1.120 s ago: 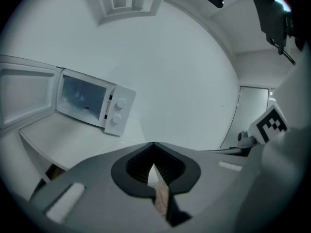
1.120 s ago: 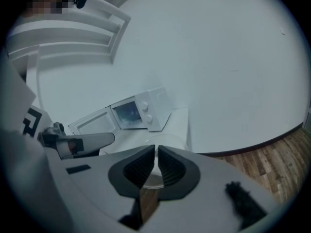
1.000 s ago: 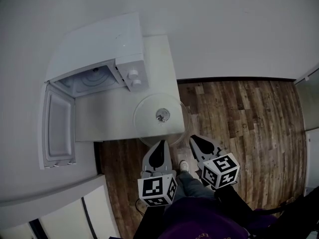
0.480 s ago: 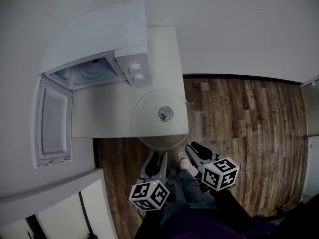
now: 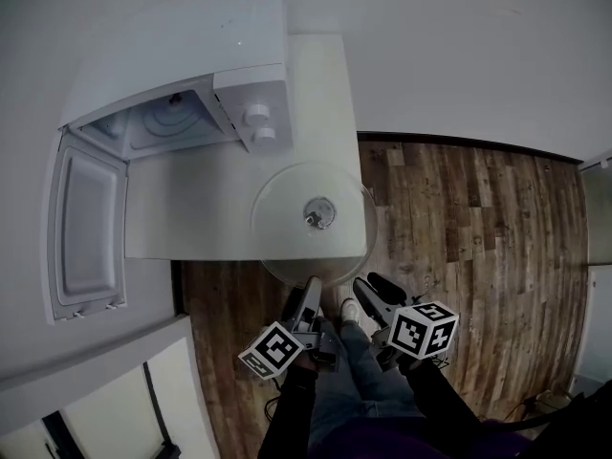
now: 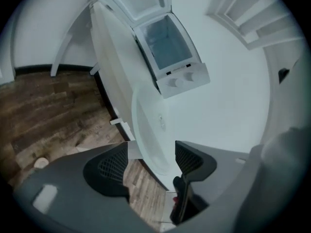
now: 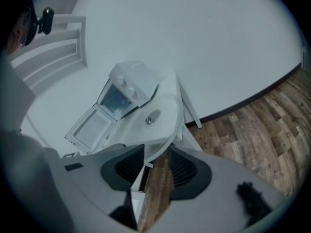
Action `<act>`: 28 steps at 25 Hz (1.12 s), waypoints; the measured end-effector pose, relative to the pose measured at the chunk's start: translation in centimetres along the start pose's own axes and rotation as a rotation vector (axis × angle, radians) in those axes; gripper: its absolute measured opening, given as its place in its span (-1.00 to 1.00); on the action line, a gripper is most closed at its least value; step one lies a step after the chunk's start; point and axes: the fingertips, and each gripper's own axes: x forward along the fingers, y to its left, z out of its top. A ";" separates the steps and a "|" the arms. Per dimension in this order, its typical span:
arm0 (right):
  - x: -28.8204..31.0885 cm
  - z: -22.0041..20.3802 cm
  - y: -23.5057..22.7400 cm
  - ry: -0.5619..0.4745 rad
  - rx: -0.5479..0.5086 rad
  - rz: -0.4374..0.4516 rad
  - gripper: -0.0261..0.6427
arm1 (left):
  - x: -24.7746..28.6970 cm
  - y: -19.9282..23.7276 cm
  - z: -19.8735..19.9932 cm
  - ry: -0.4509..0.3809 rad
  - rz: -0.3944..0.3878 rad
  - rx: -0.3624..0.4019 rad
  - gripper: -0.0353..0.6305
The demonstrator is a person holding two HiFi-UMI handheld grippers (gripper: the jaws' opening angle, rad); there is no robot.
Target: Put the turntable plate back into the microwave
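Note:
The round glass turntable plate (image 5: 311,220) lies flat on the white table (image 5: 191,208), its near rim hanging over the front edge. The white microwave (image 5: 172,94) stands at the back left with its door (image 5: 84,228) swung open and the cavity bare. My left gripper (image 5: 308,295) and right gripper (image 5: 371,290) hover just short of the plate's overhanging rim. Both sets of jaws have just been opening and hold nothing. In the left gripper view the plate (image 6: 148,125) appears edge-on ahead of the open left gripper (image 6: 151,159). In the right gripper view the plate (image 7: 155,120) lies ahead of the open right gripper (image 7: 156,166).
Wooden floor (image 5: 478,218) runs to the right and beneath the table's front edge. A white wall rises behind the table. A white cabinet (image 5: 96,381) sits at the lower left. The person's legs and a shoe (image 5: 349,309) are between the grippers.
Both grippers have sunk and drawn slightly back from the plate. Their jaws went from shut to open. The left one rolled, tilting its cube. The plate has not moved on the table.

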 end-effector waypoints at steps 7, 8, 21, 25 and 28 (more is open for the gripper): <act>2.5 -1.3 -0.3 0.011 0.163 0.090 -0.47 | 2.2 0.4 0.6 -0.056 -0.082 -0.127 -0.01; 2.8 -1.5 -0.1 0.015 0.180 0.104 -0.47 | 2.3 0.4 0.6 -0.065 -0.088 -0.147 -0.02; 5.1 -2.2 1.4 -0.008 0.305 0.215 -0.47 | 2.3 0.0 0.7 -0.161 -0.272 -0.382 -0.75; 5.7 -1.7 1.5 0.002 0.266 0.223 -0.57 | 3.0 -0.4 1.3 -0.179 -0.326 -0.315 -0.77; 5.5 -1.6 1.7 -0.009 0.283 0.241 -0.59 | 2.8 -0.7 1.3 -0.184 -0.359 -0.297 -0.80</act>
